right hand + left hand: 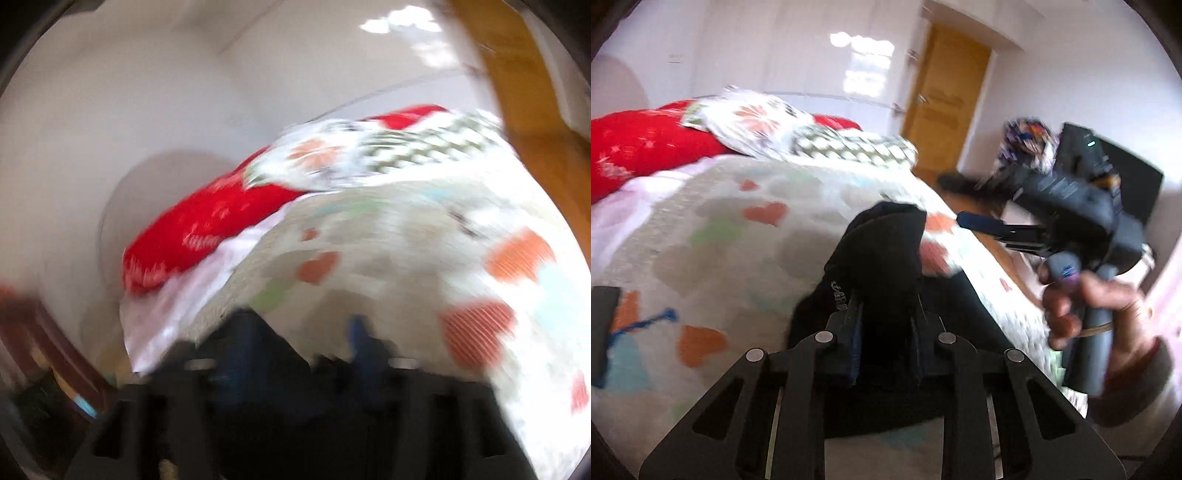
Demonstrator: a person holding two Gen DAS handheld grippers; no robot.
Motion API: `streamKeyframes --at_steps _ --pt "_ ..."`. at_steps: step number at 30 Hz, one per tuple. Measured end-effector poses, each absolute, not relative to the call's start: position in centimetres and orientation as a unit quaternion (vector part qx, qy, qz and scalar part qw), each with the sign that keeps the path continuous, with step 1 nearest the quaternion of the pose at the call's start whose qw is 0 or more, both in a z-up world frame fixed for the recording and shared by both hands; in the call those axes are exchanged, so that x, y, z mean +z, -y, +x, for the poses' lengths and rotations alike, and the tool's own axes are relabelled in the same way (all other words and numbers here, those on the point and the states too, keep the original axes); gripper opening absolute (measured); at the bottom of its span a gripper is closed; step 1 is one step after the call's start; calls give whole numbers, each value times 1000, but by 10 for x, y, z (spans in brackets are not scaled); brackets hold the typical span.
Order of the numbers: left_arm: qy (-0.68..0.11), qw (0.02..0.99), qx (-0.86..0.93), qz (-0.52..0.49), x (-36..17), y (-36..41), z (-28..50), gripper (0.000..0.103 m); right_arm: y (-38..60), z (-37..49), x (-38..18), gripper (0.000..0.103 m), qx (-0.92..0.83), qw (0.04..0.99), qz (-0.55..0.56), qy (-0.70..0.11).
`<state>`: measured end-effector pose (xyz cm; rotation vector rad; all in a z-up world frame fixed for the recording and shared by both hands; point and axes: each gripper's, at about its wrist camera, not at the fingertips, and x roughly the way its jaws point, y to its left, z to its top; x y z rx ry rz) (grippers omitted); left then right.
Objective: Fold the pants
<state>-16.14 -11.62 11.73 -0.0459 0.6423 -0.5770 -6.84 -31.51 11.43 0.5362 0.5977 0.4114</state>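
Note:
The black pants (879, 254) are bunched between the fingers of my left gripper (886, 321), which is shut on them just above the bed's patterned cover (713, 236). My right gripper (982, 225) shows in the left wrist view to the right, held in a hand over the bed's right edge, away from the pants. In the blurred right wrist view my right gripper (299, 343) points at the bed cover (424, 236); dark fabric (255, 332) lies by its left finger. Its jaw state is too blurred to read.
A red pillow (642, 147) and a white flowered pillow (768, 122) lie at the head of the bed. A wooden door (945, 103) stands behind. A dark chair with clothes (1108, 173) is at the right, beside the bed.

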Motion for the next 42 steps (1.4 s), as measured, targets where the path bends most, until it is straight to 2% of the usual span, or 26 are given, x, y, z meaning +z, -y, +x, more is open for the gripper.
streamKeyframes --at_steps 3,5,7,16,17,18,19,20,23,24,25,26,28,31,33,34,36,37,38,42 --pt "-313 905 -289 14 102 145 -171 19 344 -90 88 77 212 859 347 -311" --pt "-305 907 -287 44 97 157 -177 19 351 -100 72 83 223 833 388 -326" --pt "-298 907 -287 72 94 169 -187 19 350 -102 55 83 237 805 418 -348" --pt "-272 902 -277 187 67 202 -216 19 325 -91 44 84 244 781 396 -417" --pt "-276 901 -277 188 68 200 -216 19 324 -90 42 73 245 784 384 -421" --pt "-283 899 -277 186 71 197 -216 19 323 -90 39 57 246 788 375 -422" --pt "-294 896 -282 175 76 190 -213 19 323 -90 36 33 239 797 359 -424" --pt "-304 892 -295 158 82 182 -208 19 325 -90 32 24 238 801 352 -423" --pt "-309 886 -334 94 109 150 -199 21 332 -100 50 18 246 830 319 -385" --pt "-305 887 -336 89 115 146 -200 27 333 -102 59 18 248 842 302 -372" --pt "-295 893 -329 86 123 138 -198 40 334 -105 65 17 245 850 290 -364" --pt "-288 897 -324 84 127 135 -200 46 336 -107 72 17 239 858 278 -359" --pt "-270 912 -300 72 133 122 -196 48 344 -111 82 15 211 879 244 -350" --pt "-290 908 -299 51 127 115 -184 48 372 -117 78 13 108 910 193 -350" --pt "-310 906 -284 52 120 116 -176 48 394 -114 56 13 73 894 219 -383" --pt "-318 905 -277 52 114 117 -171 48 402 -118 49 13 70 883 248 -392" --pt "-334 903 -264 50 104 116 -161 48 408 -132 48 26 105 874 292 -373" --pt "-340 902 -261 50 100 117 -158 48 407 -139 51 57 125 871 310 -359" --pt "-345 901 -257 52 96 118 -155 48 403 -144 51 77 136 868 321 -354" --pt "-366 895 -249 48 79 120 -147 48 370 -133 39 78 163 853 302 -393"
